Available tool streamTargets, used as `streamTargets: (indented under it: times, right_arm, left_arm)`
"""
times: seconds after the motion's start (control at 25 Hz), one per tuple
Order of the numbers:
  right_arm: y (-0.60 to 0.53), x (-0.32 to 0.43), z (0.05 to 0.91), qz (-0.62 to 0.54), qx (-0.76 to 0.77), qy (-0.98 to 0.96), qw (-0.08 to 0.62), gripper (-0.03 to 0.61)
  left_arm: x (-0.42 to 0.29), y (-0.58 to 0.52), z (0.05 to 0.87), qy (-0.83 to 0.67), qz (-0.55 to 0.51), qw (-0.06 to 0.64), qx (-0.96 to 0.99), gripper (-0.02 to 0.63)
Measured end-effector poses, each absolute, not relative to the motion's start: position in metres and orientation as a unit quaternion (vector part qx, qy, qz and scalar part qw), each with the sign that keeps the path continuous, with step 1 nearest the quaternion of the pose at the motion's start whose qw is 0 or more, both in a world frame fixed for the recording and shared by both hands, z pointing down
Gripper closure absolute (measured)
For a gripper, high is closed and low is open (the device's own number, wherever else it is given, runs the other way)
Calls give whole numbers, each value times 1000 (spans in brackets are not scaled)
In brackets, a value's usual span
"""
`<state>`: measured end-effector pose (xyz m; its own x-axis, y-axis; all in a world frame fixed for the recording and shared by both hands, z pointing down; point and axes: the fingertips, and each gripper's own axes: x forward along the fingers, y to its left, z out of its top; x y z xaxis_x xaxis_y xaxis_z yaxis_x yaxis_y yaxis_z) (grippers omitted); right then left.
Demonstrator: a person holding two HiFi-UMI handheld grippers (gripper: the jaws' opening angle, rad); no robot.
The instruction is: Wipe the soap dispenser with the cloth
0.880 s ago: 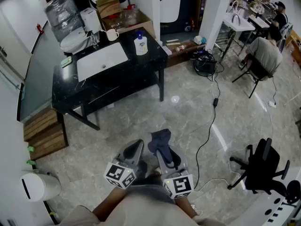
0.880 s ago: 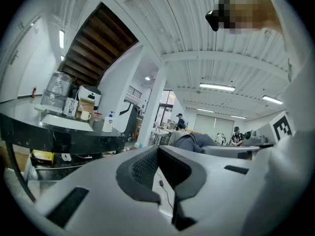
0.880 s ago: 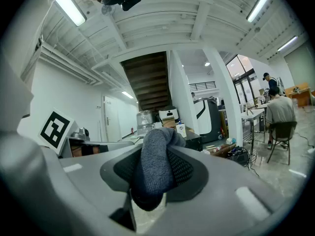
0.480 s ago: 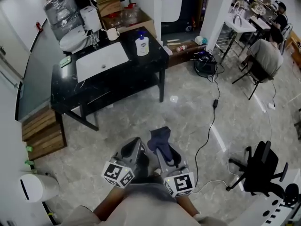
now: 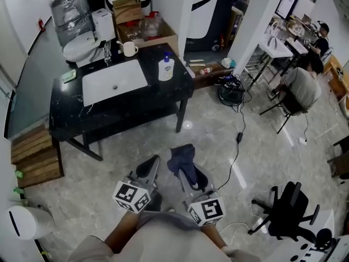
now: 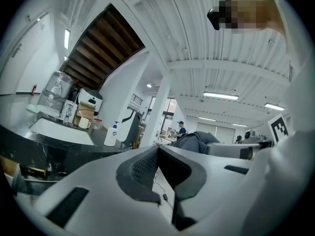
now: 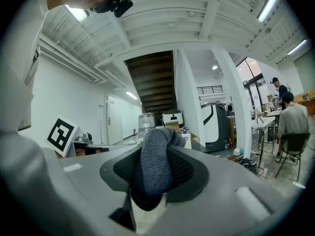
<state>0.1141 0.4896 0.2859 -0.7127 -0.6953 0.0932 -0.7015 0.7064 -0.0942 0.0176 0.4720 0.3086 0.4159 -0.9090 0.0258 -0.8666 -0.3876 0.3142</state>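
Nearing white pump-top soap dispenser [image 5: 166, 69], wipe unstarted | your right gripper [image 5: 184, 167] fingers grasped dark-blue terry cloth [image 5: 181, 154] | left gripper [image 5: 151, 165] fingers clenched empty

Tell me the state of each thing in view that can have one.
Left gripper: shut, nothing between its jaws.
Right gripper: shut on the cloth.
Cloth: bunched, clamped in the right gripper, far from the counter.
Soap dispenser: upright on the counter, right of the sink, untouched.
Mug: upright behind the sink.
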Motion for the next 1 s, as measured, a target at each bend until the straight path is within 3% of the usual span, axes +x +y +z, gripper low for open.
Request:
streamTargets:
  times: [0.52,1.0]
  right_arm:
    - [408,40,272,48,376,-925,27,448]
    - [357,25,287,74,380,-922,32,446]
  left_arm:
    - [-41,387,294,-495,-83,112,858,609]
    - [-54,339,320,-486,-60,145,860,607]
